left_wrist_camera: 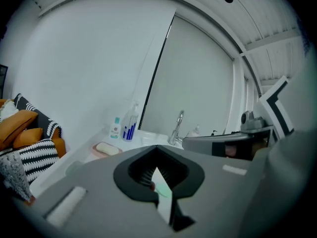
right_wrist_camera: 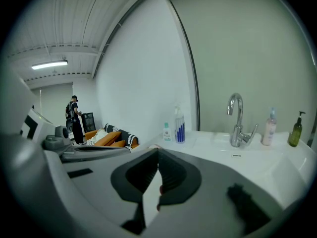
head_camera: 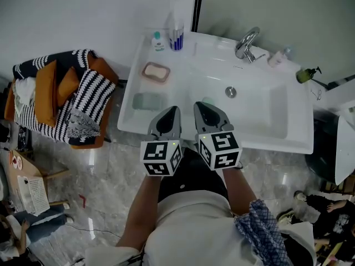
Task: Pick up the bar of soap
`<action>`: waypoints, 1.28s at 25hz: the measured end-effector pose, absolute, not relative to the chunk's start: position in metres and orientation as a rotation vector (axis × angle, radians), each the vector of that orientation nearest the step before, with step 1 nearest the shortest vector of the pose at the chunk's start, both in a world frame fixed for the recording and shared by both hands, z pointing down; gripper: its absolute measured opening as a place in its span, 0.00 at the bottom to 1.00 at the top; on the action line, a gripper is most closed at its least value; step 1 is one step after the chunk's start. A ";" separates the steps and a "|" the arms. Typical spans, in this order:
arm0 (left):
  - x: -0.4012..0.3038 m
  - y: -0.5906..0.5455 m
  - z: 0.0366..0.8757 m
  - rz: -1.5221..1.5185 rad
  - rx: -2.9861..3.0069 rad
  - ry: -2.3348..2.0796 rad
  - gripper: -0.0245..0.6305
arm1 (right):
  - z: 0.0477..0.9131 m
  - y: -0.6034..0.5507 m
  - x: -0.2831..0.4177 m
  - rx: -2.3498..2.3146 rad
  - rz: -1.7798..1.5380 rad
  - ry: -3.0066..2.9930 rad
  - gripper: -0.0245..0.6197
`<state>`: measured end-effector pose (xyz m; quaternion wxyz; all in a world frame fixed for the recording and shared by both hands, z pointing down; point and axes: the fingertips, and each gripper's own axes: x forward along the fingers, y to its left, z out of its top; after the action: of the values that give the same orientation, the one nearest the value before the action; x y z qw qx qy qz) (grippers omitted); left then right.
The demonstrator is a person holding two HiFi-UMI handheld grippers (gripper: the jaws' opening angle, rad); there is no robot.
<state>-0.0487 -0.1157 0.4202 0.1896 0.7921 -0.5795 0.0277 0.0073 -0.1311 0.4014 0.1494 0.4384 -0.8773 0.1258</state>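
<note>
A pale bar of soap (head_camera: 156, 70) lies in a pink dish on the left ledge of the white sink (head_camera: 260, 132). The left gripper view shows the same soap (left_wrist_camera: 108, 148) ahead and to the left. My left gripper (head_camera: 173, 111) and right gripper (head_camera: 198, 107) hover side by side over the sink's front edge, well short of the soap. The jaws of both are shut with nothing between them, as their own views confirm for the left gripper (left_wrist_camera: 157, 147) and the right gripper (right_wrist_camera: 158, 150).
A chrome faucet (head_camera: 246, 44) and a drain (head_camera: 231, 92) sit in the basin. A spray bottle (head_camera: 176, 37) and a small bottle (head_camera: 158, 41) stand behind the soap; a greenish pad (head_camera: 147, 101) lies in front of it. A chair with striped cushions (head_camera: 61, 96) stands at the left.
</note>
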 end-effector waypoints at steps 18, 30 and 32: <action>-0.094 -0.133 0.437 0.087 2.071 -1.713 0.05 | 0.428 -0.155 -0.047 0.948 0.364 -2.539 0.10; -0.146 -0.153 0.444 0.070 1.917 -1.832 0.05 | 0.445 -0.197 -0.103 0.624 0.291 -2.519 0.30; -0.147 -0.159 0.443 0.066 1.912 -1.840 0.05 | 0.448 -0.205 -0.109 0.595 0.267 -2.504 0.30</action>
<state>-0.1473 -0.1586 0.4431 0.2411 0.6990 -0.6728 0.0242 -0.1093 -0.2046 0.4485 0.2737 0.2211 -0.9308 0.0992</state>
